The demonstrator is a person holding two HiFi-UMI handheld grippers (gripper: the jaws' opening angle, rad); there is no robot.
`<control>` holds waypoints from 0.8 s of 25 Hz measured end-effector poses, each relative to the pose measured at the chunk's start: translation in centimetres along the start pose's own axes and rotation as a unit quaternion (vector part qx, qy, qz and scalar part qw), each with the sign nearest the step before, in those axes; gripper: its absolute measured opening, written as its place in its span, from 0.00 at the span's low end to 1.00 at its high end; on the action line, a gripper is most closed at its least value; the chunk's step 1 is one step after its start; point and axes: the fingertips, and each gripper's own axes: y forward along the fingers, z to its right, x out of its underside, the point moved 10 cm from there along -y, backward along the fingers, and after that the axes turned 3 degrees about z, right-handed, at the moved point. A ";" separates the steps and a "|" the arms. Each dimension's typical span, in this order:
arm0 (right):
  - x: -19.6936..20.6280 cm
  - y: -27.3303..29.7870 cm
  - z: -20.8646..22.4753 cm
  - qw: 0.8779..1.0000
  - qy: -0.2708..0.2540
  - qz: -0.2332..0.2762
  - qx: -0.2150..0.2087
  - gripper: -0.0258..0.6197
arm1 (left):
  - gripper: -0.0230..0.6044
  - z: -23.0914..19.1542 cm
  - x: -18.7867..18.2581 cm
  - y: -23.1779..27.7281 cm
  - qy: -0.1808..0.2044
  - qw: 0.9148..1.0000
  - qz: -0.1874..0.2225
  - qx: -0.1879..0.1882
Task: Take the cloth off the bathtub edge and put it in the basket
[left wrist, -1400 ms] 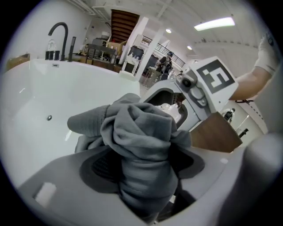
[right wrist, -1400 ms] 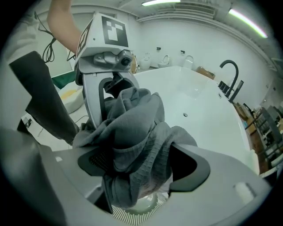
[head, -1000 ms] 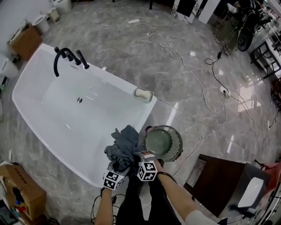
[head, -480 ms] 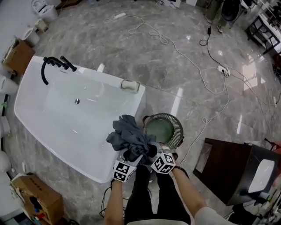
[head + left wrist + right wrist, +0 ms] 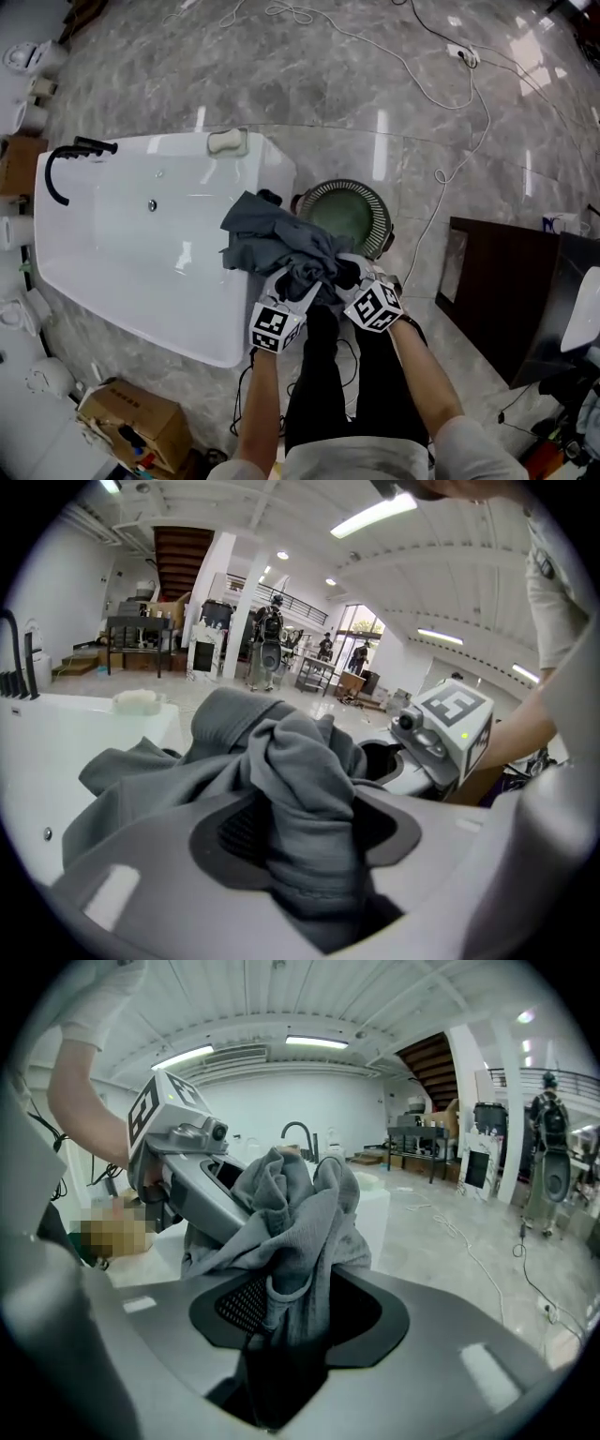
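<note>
A grey cloth (image 5: 278,243) hangs bunched between my two grippers, over the corner of the white bathtub (image 5: 141,281) and beside the round green basket (image 5: 367,199). My left gripper (image 5: 298,287) grips the cloth's near left side, my right gripper (image 5: 343,275) its near right side. In the left gripper view a thick fold of the cloth (image 5: 305,789) fills the jaws, with the right gripper (image 5: 441,735) close alongside. In the right gripper view the cloth (image 5: 300,1232) is pinched between the jaws. Both pairs of jaws have just been closing on the cloth.
A black faucet (image 5: 64,157) and a soap block (image 5: 228,142) sit on the tub's rim. A dark cabinet (image 5: 511,300) stands to the right. Cables (image 5: 450,112) trail over the marble floor. A cardboard box (image 5: 131,412) lies at the lower left.
Both grippers have carried the bunched cloth off the tub's near edge and along it, closer to the basket. The cloth now hangs higher and more spread out.
</note>
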 end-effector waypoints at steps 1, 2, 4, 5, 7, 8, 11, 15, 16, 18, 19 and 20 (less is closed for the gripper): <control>0.5 -0.7 0.3 1.000 0.008 0.000 0.006 0.31 | 0.48 0.5 -0.1 0.7 0.000 1.000 -0.003 0.007; 1.1 -1.5 0.6 1.000 0.016 -0.001 0.012 0.30 | 0.48 1.1 -0.2 1.4 0.000 1.000 -0.006 0.013; 2.1 -2.8 1.6 0.999 0.027 -0.002 0.022 0.30 | 0.48 2.0 -0.6 3.1 0.001 1.000 -0.008 0.025; 2.7 -3.5 2.2 0.999 0.032 -0.002 0.028 0.30 | 0.48 2.4 -0.8 4.0 0.002 0.999 -0.008 0.031; 4.0 -4.6 3.4 0.998 0.044 -0.001 0.040 0.30 | 0.48 3.2 -1.0 6.0 0.002 0.999 -0.006 0.042; 4.6 -5.2 4.1 0.998 0.051 -0.001 0.045 0.29 | 0.48 3.6 -1.0 7.1 0.000 0.999 -0.005 0.047; 6.4 -6.4 5.7 0.996 0.072 0.001 0.052 0.29 | 0.48 4.3 -0.8 9.6 -0.016 0.998 -0.007 0.056; 9.2 -6.6 6.7 0.993 0.104 -0.002 0.050 0.27 | 0.47 4.5 0.9 11.9 -0.041 0.997 -0.021 0.056; 10.0 -6.3 6.9 0.993 0.111 -0.004 0.049 0.27 | 0.47 4.4 1.4 12.5 -0.044 0.997 -0.025 0.055; 11.5 -5.6 7.3 0.991 0.124 -0.005 0.047 0.27 | 0.47 4.0 2.3 13.5 -0.046 0.997 -0.034 0.052; 12.0 -5.0 7.6 0.990 0.130 -0.005 0.046 0.27 | 0.47 3.6 2.7 14.0 -0.047 0.997 -0.039 0.049; 12.5 -4.4 8.0 0.990 0.134 -0.005 0.045 0.27 | 0.47 3.1 3.2 14.6 -0.047 0.997 -0.043 0.045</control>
